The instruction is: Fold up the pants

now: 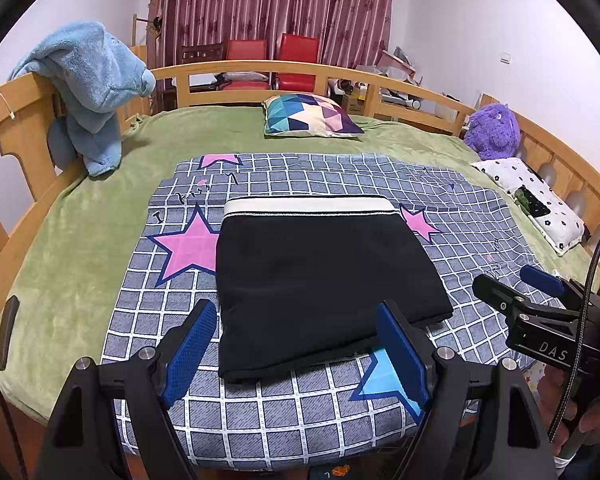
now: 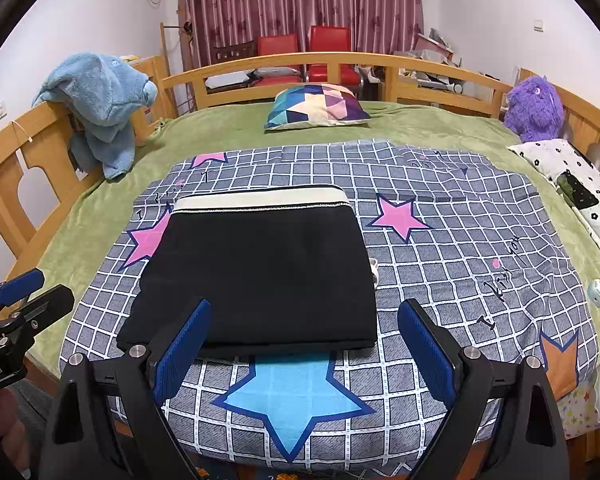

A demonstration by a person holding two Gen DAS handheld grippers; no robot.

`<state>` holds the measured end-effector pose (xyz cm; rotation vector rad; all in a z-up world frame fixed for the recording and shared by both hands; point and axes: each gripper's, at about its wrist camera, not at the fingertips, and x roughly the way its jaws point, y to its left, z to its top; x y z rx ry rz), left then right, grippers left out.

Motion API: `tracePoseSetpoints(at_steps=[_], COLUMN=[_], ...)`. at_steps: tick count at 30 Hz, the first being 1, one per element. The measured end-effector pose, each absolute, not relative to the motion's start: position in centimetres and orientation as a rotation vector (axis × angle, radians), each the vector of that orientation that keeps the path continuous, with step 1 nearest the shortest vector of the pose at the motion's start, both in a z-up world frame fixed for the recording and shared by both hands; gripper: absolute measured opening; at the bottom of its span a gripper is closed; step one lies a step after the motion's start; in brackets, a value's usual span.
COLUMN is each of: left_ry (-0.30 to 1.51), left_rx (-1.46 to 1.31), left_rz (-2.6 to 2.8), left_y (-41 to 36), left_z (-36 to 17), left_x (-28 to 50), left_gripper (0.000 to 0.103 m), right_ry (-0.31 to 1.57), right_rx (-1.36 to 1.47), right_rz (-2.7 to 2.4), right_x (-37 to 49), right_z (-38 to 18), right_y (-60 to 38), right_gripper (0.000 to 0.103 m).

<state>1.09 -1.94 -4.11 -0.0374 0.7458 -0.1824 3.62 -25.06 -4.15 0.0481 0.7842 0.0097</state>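
1. left wrist view: pants (image 1: 324, 276) lie as a compact black rectangle on the checked sheet (image 1: 284, 424), cream waistband (image 1: 308, 205) at the 12 o'clock edge, folded edge toward the cam at 6 o'clock.
2. left gripper (image 1: 298, 356): jaws spread wide, nothing betw. the blue pads (image 1: 190, 354). hovers over the near edge of the pants; contact w/ fabric can't be confirmed.
3. right wrist view: right gripper (image 2: 306, 356) likewise spread wide, empty, positioned at the near edge of the pants (image 2: 260, 276). right pad (image 2: 430, 354) sits off the fabric, over the sheet at 3 o'clock of the bundle.
4. layer check: near-left corner shows stacked layers slightly offset, lower layer sticking out at 7 o'clock. minor misalignment only.
5. progress est.: legs appear already brought up under/over the body, no loose leg visible. judged done or nearly done.
6. remaining, if any: square up the offset corner, smooth top face. one more fold poss. but not required by what's shown.
7. surroundings: geometric pillow (image 1: 312, 114) at 12 o'clock, well apart from the pants; purple plush (image 2: 534, 110) at 2 o'clock by the rail.
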Motion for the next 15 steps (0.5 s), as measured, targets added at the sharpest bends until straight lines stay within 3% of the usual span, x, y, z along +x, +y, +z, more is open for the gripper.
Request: tracePoseSetpoints(at_steps=[15], left_ry=[0.742], left_rx=[-0.037], left_rz=[-0.19], left_y=[-1.96], left_z=[-4.14], left_x=[1.05], left_gripper=[0.081], right_ry=[0.783], right_rx=[0.047], right_rz=[0.01], right_x=[3.59], right_z=[-4.05], right_y=[-24.72], right_gripper=[0.093])
